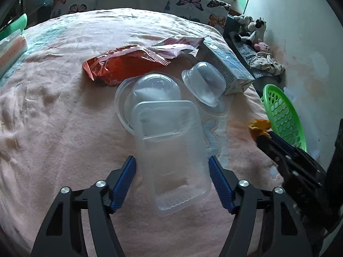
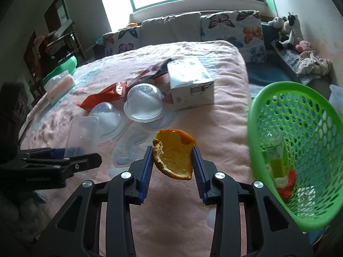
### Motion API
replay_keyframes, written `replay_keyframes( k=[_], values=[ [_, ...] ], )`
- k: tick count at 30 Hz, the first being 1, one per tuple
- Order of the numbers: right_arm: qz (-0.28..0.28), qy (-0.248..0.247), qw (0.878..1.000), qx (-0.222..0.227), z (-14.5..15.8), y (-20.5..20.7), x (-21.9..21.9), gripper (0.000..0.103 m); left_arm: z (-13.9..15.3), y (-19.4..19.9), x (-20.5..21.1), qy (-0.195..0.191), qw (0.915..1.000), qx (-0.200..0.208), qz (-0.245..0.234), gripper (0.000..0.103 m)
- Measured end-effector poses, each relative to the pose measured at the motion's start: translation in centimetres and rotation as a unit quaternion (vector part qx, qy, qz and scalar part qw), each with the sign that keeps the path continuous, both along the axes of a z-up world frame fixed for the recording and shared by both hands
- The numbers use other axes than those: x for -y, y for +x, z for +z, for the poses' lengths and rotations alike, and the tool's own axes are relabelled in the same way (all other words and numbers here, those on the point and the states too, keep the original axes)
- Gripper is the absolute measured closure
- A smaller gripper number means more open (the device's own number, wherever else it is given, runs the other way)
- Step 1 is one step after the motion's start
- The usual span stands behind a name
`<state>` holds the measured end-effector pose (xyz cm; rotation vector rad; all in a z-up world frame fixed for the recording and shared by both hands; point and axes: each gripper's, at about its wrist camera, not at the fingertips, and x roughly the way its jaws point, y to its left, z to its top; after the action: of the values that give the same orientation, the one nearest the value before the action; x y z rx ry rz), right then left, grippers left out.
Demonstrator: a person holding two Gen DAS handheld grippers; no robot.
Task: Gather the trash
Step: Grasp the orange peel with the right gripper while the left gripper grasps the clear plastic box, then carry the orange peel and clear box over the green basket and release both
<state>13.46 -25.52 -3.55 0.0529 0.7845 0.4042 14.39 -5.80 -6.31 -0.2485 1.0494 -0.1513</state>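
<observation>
My left gripper (image 1: pixel 172 160) is open with its blue pads on either side of a clear rectangular plastic tray (image 1: pixel 171 150) lying on the pink bedspread. Behind it lie a clear round lid (image 1: pixel 150 92), a clear cup (image 1: pixel 203 83), a red snack wrapper (image 1: pixel 124 64), a pink wrapper (image 1: pixel 178 45) and a milk carton (image 1: pixel 227 64). My right gripper (image 2: pixel 173 156) is shut on an orange peel (image 2: pixel 173 156) and holds it above the bed, left of a green mesh basket (image 2: pixel 289 150). The basket holds a small juice box and a red scrap.
Butterfly pillows (image 2: pixel 233 23) line the bed's far end. A tissue box (image 2: pixel 60 85) sits at the bed's left edge. Stuffed toys (image 2: pixel 289 30) and cloth lie on a shelf right of the bed. The basket (image 1: pixel 283 115) stands off the bed's right edge.
</observation>
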Motion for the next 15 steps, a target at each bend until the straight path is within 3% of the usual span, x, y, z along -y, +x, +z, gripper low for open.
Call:
replay_keyframes(
  k=[2,15],
  values=[
    [-0.009,0.001,1.0,0.005,0.4,-0.3,0.6,0.066,0.0,0.0,-0.3,-0.009,1.0,-0.001,0.002,0.047],
    [-0.109,-0.006,0.994,0.007,0.9,-1.0,7.4,0.066,2.6,-2.2,-1.0,-0.029,0.9988,0.021,-0.034,0.049]
  ],
)
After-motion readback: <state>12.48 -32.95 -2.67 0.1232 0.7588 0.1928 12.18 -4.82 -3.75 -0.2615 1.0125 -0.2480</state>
